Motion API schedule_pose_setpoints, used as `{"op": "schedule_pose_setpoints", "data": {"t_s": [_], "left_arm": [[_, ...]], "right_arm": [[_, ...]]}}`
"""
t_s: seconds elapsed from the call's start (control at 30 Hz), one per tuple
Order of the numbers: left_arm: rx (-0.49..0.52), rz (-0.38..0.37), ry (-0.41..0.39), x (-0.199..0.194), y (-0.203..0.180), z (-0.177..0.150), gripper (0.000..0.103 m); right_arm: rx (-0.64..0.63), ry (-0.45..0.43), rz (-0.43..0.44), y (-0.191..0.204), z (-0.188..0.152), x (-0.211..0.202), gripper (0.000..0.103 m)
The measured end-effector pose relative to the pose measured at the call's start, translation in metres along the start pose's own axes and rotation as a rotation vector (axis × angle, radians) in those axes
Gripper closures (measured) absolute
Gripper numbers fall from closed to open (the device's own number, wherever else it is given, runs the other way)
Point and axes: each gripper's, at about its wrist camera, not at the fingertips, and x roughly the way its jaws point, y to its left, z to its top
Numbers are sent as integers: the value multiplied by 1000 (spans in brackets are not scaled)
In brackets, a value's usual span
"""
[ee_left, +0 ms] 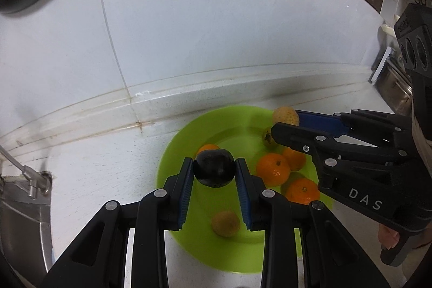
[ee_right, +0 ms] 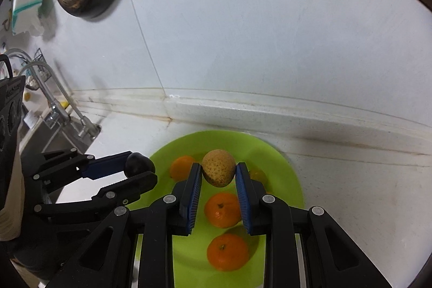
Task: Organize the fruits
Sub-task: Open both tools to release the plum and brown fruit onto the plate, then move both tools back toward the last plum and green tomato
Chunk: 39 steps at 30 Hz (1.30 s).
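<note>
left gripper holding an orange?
No. The left gripper is shut on a dark plum; the oranges lie in the green plate.

Both grippers hold fruit above the green plate.
The right gripper [ee_right: 218, 174] clamps a speckled tan fruit [ee_right: 218, 168] between its blue pads over the green plate [ee_right: 283, 180], which sits near the counter's back edge. The left gripper [ee_right: 140, 172] pinches a dark plum [ee_right: 139, 163] over the plate's left rim. Three oranges [ee_right: 227, 251] lie in the plate; a faucet [ee_right: 54, 99] stands at the left.
</note>
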Motion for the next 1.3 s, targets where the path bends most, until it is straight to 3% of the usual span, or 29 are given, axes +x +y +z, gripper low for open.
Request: {"op": "schedule_pose_setpoints", "data": {"t_s": [0.27,0.33,0.43,0.53,0.9,1.1,1.3], "left_arm": [[-5,-12,15,10,2,3,72],[0,-7,10,10,2,3,68],[4,6,0,5,2,4,62],[8,25,-11,-3,1,2,61],[5,51,-123,-72,-4,-10,46],[24,65,-176,-109,-13,-31,40],[38,80,-181,-128,-17,-57,30]], "right_arm": [[3,23,7,-2,1,15,76],[6,22,10,-2,1,16,75],[12,14,-5,-4,1,13,66],[13,2,-24,-5,0,5,66],[18,-78,-82,5,-13,-57,66],[15,-131,-90,18,-26,-94,60],[29,-161,-103,31,-45,-122,53]]}}
